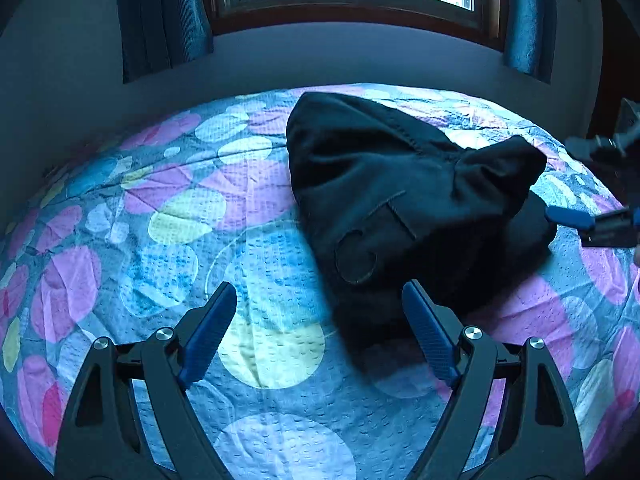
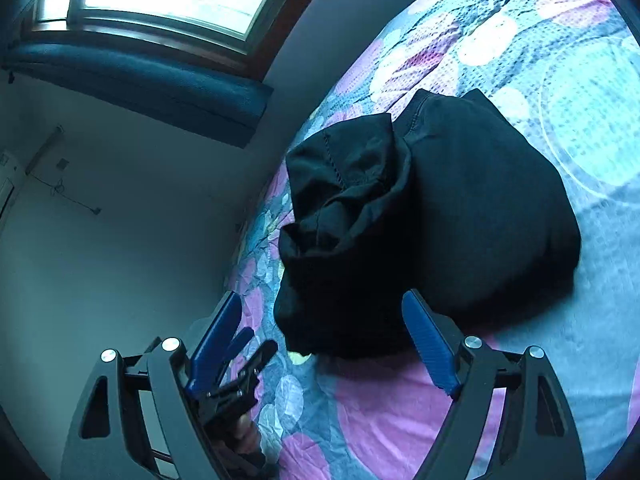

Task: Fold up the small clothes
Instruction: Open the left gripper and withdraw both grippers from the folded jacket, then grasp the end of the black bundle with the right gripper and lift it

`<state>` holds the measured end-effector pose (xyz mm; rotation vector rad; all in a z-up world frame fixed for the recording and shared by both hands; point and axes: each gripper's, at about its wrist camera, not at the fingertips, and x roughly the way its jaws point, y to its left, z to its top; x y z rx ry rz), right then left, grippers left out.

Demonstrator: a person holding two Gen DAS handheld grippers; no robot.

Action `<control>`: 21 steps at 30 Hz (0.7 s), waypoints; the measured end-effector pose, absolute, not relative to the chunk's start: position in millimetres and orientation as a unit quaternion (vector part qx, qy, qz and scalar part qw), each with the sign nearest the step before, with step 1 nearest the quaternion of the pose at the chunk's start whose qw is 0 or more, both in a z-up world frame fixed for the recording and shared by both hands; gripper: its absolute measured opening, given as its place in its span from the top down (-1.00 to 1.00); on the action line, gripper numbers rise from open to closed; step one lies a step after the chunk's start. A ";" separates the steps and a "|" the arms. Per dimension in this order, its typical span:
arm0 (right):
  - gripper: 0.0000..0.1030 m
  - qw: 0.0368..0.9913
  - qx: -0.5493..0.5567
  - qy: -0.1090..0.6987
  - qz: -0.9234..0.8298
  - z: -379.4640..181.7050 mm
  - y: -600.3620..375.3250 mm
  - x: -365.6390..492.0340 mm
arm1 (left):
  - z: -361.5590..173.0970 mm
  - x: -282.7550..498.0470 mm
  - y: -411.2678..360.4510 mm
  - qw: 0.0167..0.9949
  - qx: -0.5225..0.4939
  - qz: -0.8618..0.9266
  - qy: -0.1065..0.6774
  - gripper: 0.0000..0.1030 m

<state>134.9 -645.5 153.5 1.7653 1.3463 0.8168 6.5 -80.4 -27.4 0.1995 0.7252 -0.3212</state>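
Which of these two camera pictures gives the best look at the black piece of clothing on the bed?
The left wrist view: the black garment lies whole against the patterned bedspread, with a stitched patch visible. The right wrist view shows it closer, tilted and bunched, with little detail.

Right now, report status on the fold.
Left gripper open, empty, over the bedspread. Right gripper open, empty, at the black garment. Garment bunched, not flat. Nothing in the way.

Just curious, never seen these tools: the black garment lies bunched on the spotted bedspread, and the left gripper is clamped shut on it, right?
Not quite. The left gripper is open and holds nothing, as the left wrist view shows. The black garment does lie bunched on the spotted bedspread.
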 end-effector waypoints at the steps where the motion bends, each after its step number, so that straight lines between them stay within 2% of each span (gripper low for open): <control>1: -0.58 0.370 0.689 0.534 0.323 149.4 -640.1 145.5 | -31.2 9.2 -79.6 0.917 0.096 -0.152 0.356 -0.64; 4: -0.58 0.332 0.688 0.548 0.340 139.3 -619.3 170.0 | -37.3 15.8 -78.9 0.916 0.080 -0.152 0.363 -0.66; 9: -0.58 0.292 0.641 0.618 0.350 125.1 -579.2 185.5 | -33.8 10.4 -74.6 0.917 0.057 -0.159 0.361 -0.70; 11: -0.21 0.310 0.626 0.619 0.359 128.2 -572.6 187.8 | -33.6 4.1 -75.0 0.918 0.062 -0.161 0.358 -0.72; 12: 0.08 0.318 0.617 0.623 0.362 130.6 -571.0 189.3 | -35.2 0.9 -76.1 0.917 0.068 -0.161 0.358 -0.73; 14: 0.37 0.332 0.605 0.626 0.363 133.9 -571.8 193.3 | -40.6 -2.4 -79.2 0.913 0.075 -0.163 0.365 -0.73; 21: 0.53 0.362 0.633 0.563 0.390 161.4 -606.6 213.8 | -49.9 -2.3 -91.9 0.919 0.085 -0.130 0.361 -0.74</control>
